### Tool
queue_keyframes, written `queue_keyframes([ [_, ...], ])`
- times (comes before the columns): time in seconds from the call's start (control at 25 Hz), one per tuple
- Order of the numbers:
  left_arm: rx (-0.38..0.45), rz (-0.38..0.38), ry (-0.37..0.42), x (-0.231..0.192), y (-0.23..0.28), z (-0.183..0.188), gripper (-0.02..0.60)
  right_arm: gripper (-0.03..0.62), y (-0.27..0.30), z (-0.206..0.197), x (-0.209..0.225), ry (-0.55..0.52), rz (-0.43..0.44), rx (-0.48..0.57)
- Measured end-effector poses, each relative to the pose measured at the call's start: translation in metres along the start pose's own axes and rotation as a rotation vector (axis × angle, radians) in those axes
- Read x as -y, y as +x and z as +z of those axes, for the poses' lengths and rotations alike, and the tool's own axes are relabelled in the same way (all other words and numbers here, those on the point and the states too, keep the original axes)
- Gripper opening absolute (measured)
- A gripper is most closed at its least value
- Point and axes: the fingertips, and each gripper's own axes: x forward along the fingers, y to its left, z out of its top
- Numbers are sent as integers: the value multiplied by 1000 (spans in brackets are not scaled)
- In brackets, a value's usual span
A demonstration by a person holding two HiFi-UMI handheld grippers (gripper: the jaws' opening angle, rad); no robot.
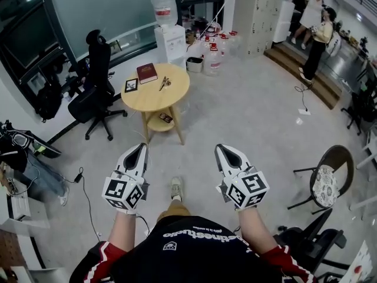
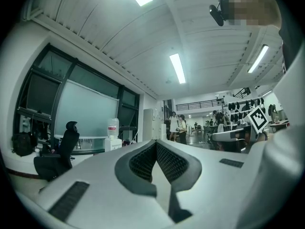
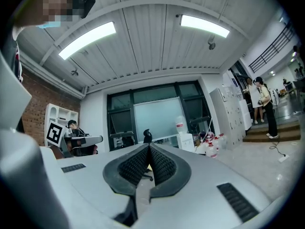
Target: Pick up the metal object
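Observation:
A small metal object [image 1: 164, 83] lies on the round wooden table [image 1: 171, 96], a few steps ahead of me in the head view. It is too small to make out in detail. My left gripper [image 1: 140, 148] is held level in front of my body, well short of the table, with its jaws shut and nothing between them. My right gripper [image 1: 222, 149] is beside it at the same height, also shut and empty. In the left gripper view the ribbed pads of the left gripper [image 2: 156, 143] meet at the tip. In the right gripper view the right gripper [image 3: 149, 147] looks the same.
A dark red book [image 1: 146, 72] and a small framed picture [image 1: 131, 85] share the tabletop. A black office chair [image 1: 94, 93] stands left of the table, a water dispenser [image 1: 168, 34] and water bottles [image 1: 212, 52] behind it. A cushioned chair [image 1: 327, 181] is at my right. Two people [image 1: 317, 31] stand far back.

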Motion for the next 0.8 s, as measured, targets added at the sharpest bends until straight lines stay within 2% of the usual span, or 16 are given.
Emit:
queue_keyframes([
  [0.2,-20,-30,3,10,7,-7,16,26,-13,3,10,24,-43,17],
  [0.6,-28,-45,6,15,6,-11,16,26,-18,-2,3,14,-36,7],
  [0.8,-34,-52,42,17,9,-11,16,26,-14,-3,2,16,-36,7],
])
